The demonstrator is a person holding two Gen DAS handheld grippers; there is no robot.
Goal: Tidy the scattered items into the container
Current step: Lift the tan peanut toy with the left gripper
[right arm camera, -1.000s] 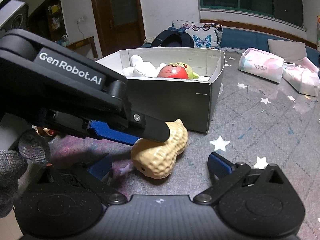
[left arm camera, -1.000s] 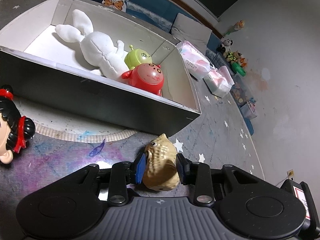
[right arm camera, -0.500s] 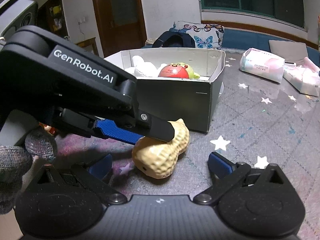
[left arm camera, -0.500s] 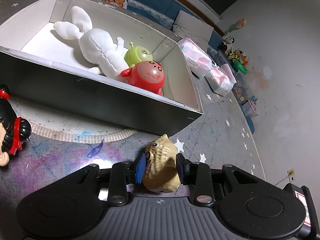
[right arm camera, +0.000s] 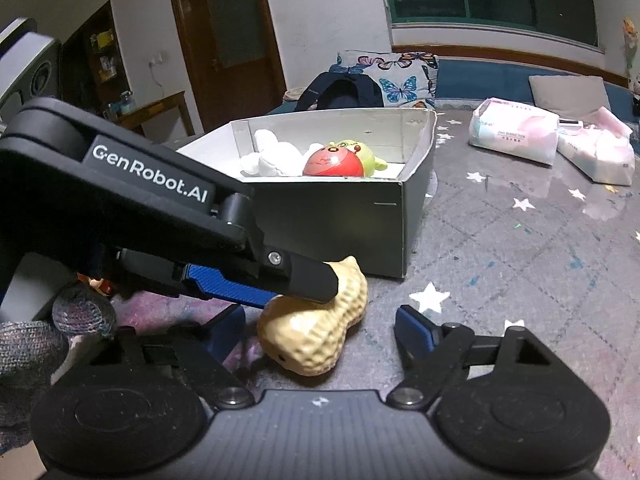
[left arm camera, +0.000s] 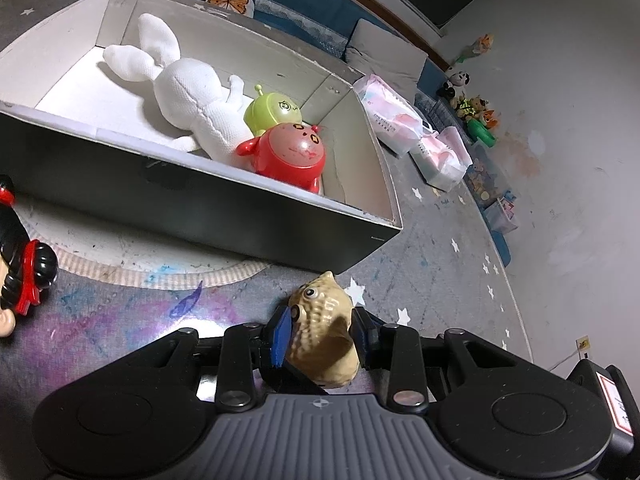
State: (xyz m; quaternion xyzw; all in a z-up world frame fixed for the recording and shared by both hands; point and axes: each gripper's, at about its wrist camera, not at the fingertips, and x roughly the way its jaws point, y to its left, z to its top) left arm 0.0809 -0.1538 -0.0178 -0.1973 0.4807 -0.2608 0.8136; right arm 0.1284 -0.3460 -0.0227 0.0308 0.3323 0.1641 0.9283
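At lower centre, the left tool (left arm camera: 320, 336) gripped a hard, ridged peanut toy (left arm camera: 322, 334) at its narrow waist, likely light and rigid, near the toy-filled box (left arm camera: 240, 208), while the right tool (right arm camera: 320, 322) stood wide open, empty.

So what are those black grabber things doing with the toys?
The left gripper is shut on a tan peanut-shaped toy with googly eyes, low over the starry grey mat just outside the grey cardboard box. A white plush rabbit, a green round toy and a red round toy already lie inside it. The right gripper is open and empty beside the peanut. A black-haired doll waits on the mat.
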